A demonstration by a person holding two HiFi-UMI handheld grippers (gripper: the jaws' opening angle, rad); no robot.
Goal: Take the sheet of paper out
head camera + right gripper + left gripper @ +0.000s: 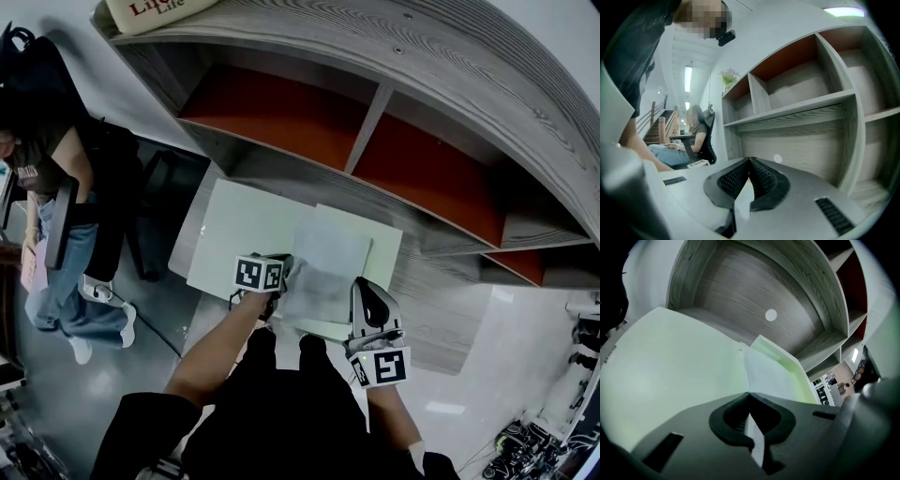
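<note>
A pale green folder (pixel 234 234) lies on the grey wooden desk (pixel 431 300) under the shelves. A white sheet of paper (pixel 323 267) sticks out of it toward me, over its right half. My left gripper (pixel 279 281) is shut on the sheet's near left edge. In the left gripper view, a white strip of the sheet (pixel 771 376) runs back between the closed jaws of the left gripper (pixel 749 395). My right gripper (pixel 366 289) sits at the folder's near right edge. In the right gripper view, the right gripper (pixel 749 160) is shut on a thin pale edge that looks like the folder's.
Curved grey shelving with orange-backed compartments (pixel 281 112) rises behind the desk. A cushion with red lettering (pixel 155 11) lies on top of it. A person (pixel 47 216) sits in a dark chair at the left. The shelf compartments (pixel 797 79) stand straight ahead of the right gripper.
</note>
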